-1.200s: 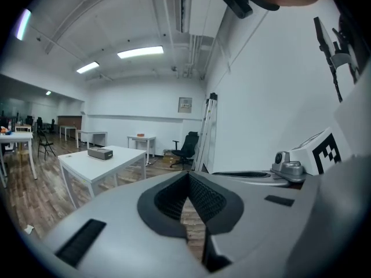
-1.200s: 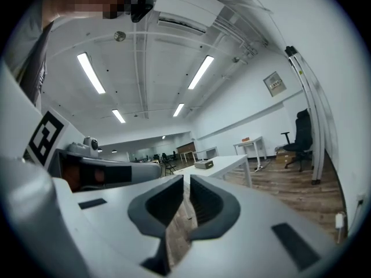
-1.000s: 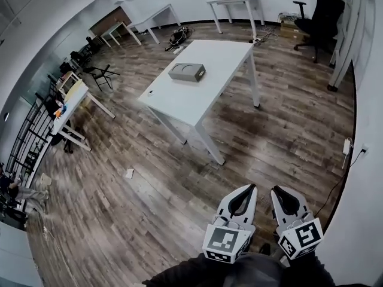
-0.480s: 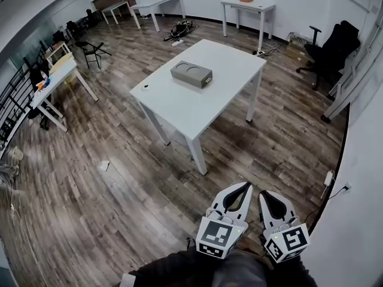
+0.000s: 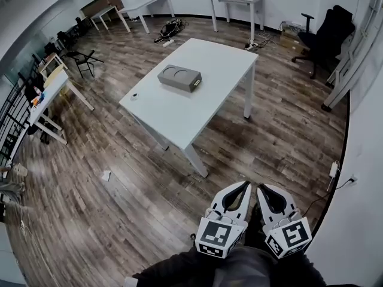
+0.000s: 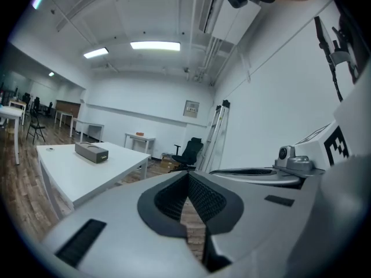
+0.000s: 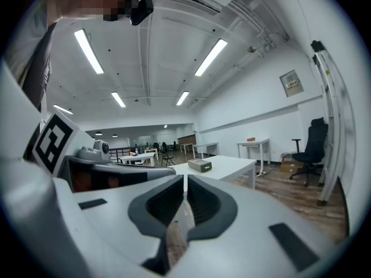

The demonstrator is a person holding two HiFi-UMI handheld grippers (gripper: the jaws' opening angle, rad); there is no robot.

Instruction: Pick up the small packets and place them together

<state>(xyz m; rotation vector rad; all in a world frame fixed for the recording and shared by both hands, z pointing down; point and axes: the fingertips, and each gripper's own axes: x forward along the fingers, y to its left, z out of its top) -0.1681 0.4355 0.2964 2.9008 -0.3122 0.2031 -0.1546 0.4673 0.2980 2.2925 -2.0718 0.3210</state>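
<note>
Both tongs have drifted a little to the left in the head view since a second ago, and the two now sit closer side by side, while the counter has come somewhat nearer to you. Your left tongs are clenched: in the left gripper view the ribbed pads meet at the tips, with only wooden floor showing through the slit below them. Your right tongs are clenched too, with their pads drawn together on nothing. You hold both low and close to your body, pointing toward the counter and well apart from it. On the counter a grey box with two round hollows in its top lies near the middle. To its left, close to the counter's left edge, sits a small dark item, too small to tell whether it is one of the packets. On the floor, left of the counter's near leg, lies a small white scrap. At the far right stands a black chair.
</note>
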